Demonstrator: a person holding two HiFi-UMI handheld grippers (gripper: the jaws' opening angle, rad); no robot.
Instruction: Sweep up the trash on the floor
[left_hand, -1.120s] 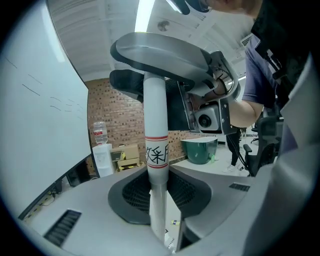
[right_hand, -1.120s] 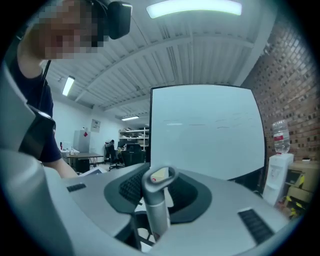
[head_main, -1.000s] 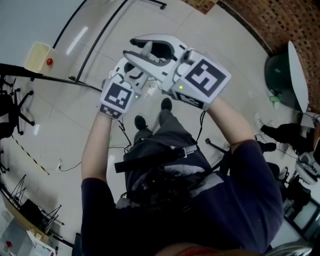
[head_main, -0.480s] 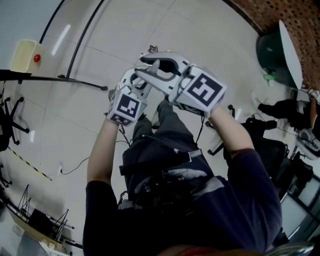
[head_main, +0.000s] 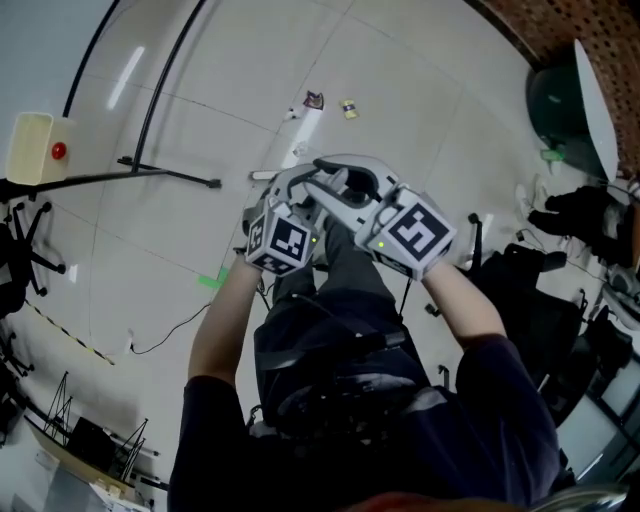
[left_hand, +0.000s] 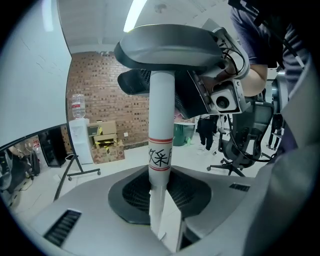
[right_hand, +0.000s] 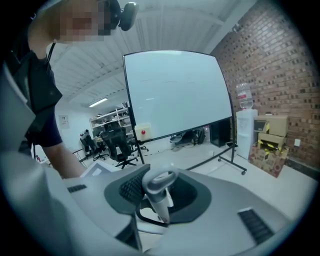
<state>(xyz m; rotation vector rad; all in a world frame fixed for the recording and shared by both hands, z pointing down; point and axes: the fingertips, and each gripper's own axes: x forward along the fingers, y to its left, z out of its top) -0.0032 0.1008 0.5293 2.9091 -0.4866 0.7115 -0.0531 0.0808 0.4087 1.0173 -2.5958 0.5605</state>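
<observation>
Head view, left gripper (head_main: 290, 184) clenched on white broom pole with red bands (left_hand: 161, 110), right gripper (head_main: 345, 173) just tightening on its grey loop end (right_hand: 160, 182), small trash scraps (head_main: 314, 100) on pale tiled floor (head_main: 420, 80) ahead.

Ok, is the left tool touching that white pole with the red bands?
Touching. In the left gripper view the left tool has its jaws closed on the white pole, pads against its sides.

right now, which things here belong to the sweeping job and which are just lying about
For the job: white handle, wrapper on the floor, yellow scrap beside it.
Just about: whiteboard, office chair, cardboard boxes, green bin.
</observation>
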